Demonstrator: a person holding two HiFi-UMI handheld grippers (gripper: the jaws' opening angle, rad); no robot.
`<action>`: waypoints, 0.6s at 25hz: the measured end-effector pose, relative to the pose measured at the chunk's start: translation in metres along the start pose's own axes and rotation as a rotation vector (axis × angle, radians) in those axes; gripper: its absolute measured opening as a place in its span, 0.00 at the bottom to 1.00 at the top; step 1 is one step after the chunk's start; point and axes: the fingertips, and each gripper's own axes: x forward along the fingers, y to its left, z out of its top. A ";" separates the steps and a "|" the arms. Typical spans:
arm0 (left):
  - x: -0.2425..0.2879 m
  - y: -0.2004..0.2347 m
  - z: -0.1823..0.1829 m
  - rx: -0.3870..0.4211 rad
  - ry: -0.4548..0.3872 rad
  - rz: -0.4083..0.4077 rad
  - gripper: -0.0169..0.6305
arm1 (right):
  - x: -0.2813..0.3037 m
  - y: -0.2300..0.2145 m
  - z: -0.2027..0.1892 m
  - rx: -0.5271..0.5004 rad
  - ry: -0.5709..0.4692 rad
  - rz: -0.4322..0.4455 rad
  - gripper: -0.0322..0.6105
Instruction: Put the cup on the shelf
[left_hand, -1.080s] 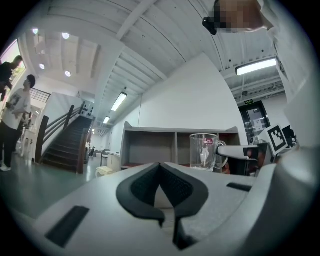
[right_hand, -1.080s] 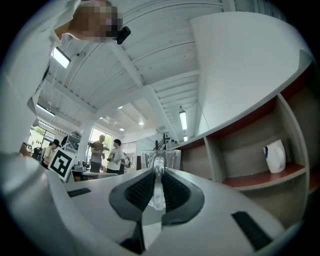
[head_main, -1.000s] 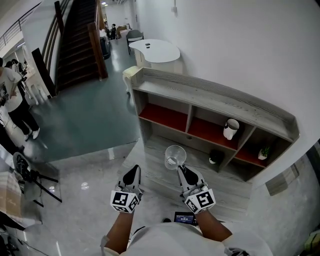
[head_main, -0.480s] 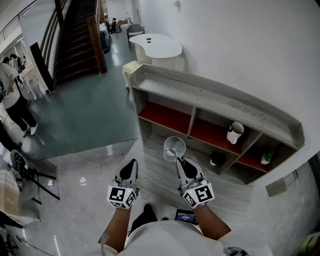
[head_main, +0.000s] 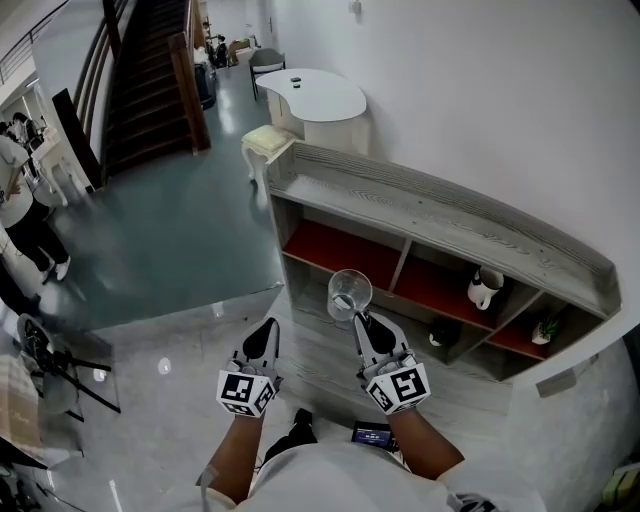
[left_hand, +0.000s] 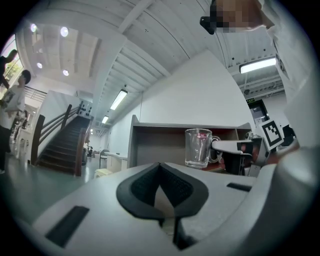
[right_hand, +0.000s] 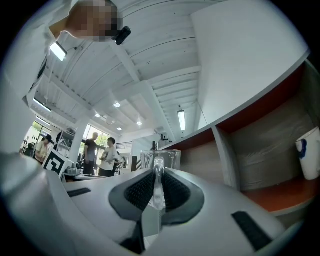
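The wooden shelf (head_main: 450, 215) stands by the wall, with its open compartments facing the person. The left hand-held gripper (head_main: 268, 330) is closed and empty, out of the way. The right hand-held gripper (head_main: 363, 325) pinches the handle of the glass cup (head_main: 350, 293), so the cup hangs upright in the air before the shelf.

Shelf (head_main: 450, 215) is standing along the wall, running from upper left to lower right in the head view. Cup (head_main: 350, 293) is hanging before its left compartments, its handle sitting between the jaws of the right gripper (head_main: 363, 320). Left gripper (head_main: 267, 330) is lying beside it on the left, apart. Jug (head_main: 486, 288) is standing in a compartment right of the cup, and a plant (head_main: 545, 328) in the one farthest right. Table (head_main: 315, 97) is standing behind the shelf's far end, with stairs (head_main: 150, 80) left of it.
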 end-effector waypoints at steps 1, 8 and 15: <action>0.004 0.004 0.000 0.000 0.000 -0.006 0.04 | 0.007 -0.001 -0.001 -0.001 0.001 -0.005 0.13; 0.034 0.039 0.006 0.003 -0.002 -0.048 0.04 | 0.057 -0.006 -0.005 -0.010 0.002 -0.044 0.13; 0.055 0.065 0.001 -0.016 -0.002 -0.089 0.04 | 0.099 -0.020 -0.022 -0.014 0.048 -0.113 0.13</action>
